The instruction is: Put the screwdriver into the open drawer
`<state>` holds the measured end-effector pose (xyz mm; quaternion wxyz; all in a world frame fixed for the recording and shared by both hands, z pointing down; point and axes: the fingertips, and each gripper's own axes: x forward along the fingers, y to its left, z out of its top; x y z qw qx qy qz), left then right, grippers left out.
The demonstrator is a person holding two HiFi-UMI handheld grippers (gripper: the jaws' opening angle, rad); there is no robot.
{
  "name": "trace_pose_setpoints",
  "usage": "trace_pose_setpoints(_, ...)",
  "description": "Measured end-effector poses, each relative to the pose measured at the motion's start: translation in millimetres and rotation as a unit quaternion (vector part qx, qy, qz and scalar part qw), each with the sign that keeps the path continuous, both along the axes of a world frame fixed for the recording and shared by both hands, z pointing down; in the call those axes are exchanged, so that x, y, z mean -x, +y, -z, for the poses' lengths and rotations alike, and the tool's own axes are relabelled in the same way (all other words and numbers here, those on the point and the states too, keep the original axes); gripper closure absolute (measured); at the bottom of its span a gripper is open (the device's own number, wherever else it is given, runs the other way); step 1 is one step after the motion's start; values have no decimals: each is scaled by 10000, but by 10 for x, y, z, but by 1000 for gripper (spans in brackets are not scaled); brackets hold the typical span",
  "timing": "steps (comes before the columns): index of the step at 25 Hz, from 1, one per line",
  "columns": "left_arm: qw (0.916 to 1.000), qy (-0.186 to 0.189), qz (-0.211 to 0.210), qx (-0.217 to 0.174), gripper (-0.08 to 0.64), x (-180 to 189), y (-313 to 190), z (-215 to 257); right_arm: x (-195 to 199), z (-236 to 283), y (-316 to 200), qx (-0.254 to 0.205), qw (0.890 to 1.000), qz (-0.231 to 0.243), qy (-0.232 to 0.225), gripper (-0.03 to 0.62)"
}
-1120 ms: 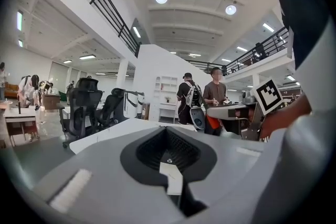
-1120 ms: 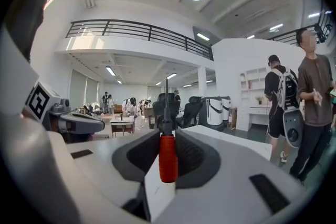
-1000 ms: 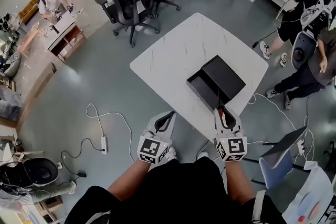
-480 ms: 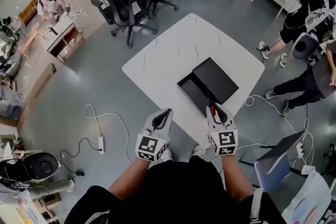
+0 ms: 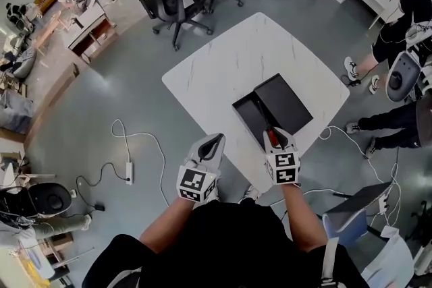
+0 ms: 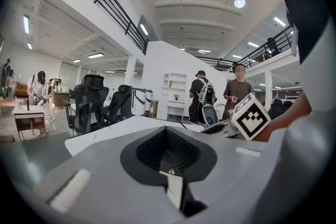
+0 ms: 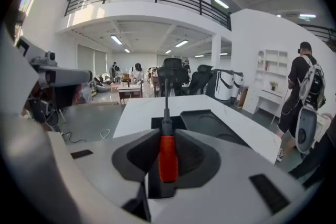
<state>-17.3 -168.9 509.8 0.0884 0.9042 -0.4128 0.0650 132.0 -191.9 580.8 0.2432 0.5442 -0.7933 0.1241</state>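
The right gripper [image 7: 167, 132] clamps the red-handled, steel-shaft screwdriver [image 7: 168, 162] mid-handle, shaft aimed over the black open drawer [image 5: 248, 117] on the white table [image 5: 223, 71]. It is probably light, rigid and smooth-handled, so a mid-handle grip suits it. The left gripper [image 5: 217, 139] is closed and empty.

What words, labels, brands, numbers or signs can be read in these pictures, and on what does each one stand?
No word, brand or number is readable in any view.
Marker cube of the left gripper: black-and-white square pattern, no letters.
Marker cube of the right gripper: same kind of pattern.
Small mark on the left gripper: too small to read.
Screwdriver: no print visible on its red handle.
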Motion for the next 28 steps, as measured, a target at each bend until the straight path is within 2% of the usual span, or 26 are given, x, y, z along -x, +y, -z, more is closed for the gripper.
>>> trace_pose_setpoints(4, 10000, 24, 32, -16, 551, 31, -16, -16, 10, -259, -114, 326, 9990, 30, 305, 506)
trace_pose_setpoints(9, 10000, 20, 79, -16, 551, 124, -46, -16, 38, -528, -240, 953, 9934, 128, 618, 506)
trace_pose_setpoints(18, 9999, 22, 138, -1, 551, 271, -86, -43, 17, -1069, -410, 2121, 9697, 241, 1186, 508)
trace_pose_setpoints(26, 9998, 49, 196, 13, 551, 341, -101, -72, 31, -1358, -487, 2780, 9502, 300, 1376, 506)
trace_pose_setpoints(28, 9998, 60, 212, 9, 551, 354, -119, -58, 18, -1392, -534, 2808, 9476, 345, 1482, 506)
